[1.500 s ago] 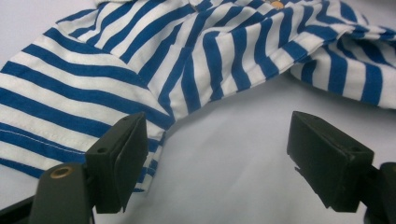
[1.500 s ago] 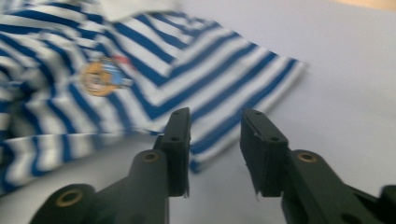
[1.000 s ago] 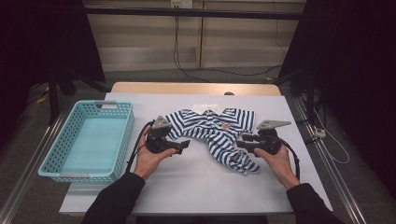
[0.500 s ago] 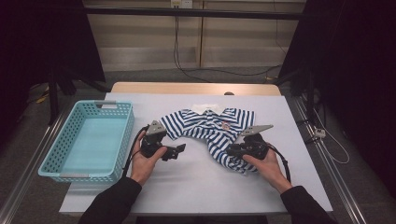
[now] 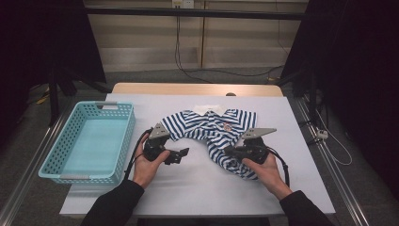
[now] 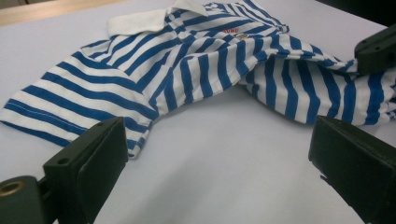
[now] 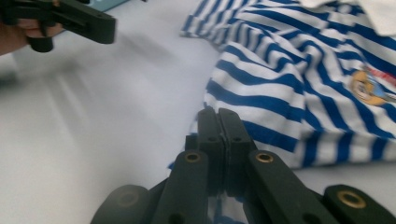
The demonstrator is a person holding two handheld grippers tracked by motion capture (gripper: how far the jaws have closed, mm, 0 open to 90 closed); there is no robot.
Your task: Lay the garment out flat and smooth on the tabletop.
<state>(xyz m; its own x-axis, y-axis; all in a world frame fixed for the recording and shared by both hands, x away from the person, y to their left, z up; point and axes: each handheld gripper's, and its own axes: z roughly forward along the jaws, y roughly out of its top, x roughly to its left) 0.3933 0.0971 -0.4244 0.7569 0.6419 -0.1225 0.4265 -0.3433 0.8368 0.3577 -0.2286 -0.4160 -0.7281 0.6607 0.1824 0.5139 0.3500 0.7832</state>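
The shirt (image 5: 214,134) is spread at mid-table, its length running left to right. Its bunched right hem is pinched between the right gripper's (image 5: 229,151) just-closing jaws. The left gripper (image 5: 184,153), jaws wide and empty, is held just off the left sleeve (image 6: 70,114), which lies ahead-left of its fingers (image 6: 86,165).

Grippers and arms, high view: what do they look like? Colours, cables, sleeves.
Both the left gripper and the right gripper are black, blocky two-jaw units, each topped by a grey three-cornered plate. A black cable trails from each back along the forearm. The gripper views show flat matte black jaws with brass-coloured pivot pins. The person wears long dark sleeves; the hands are bare.
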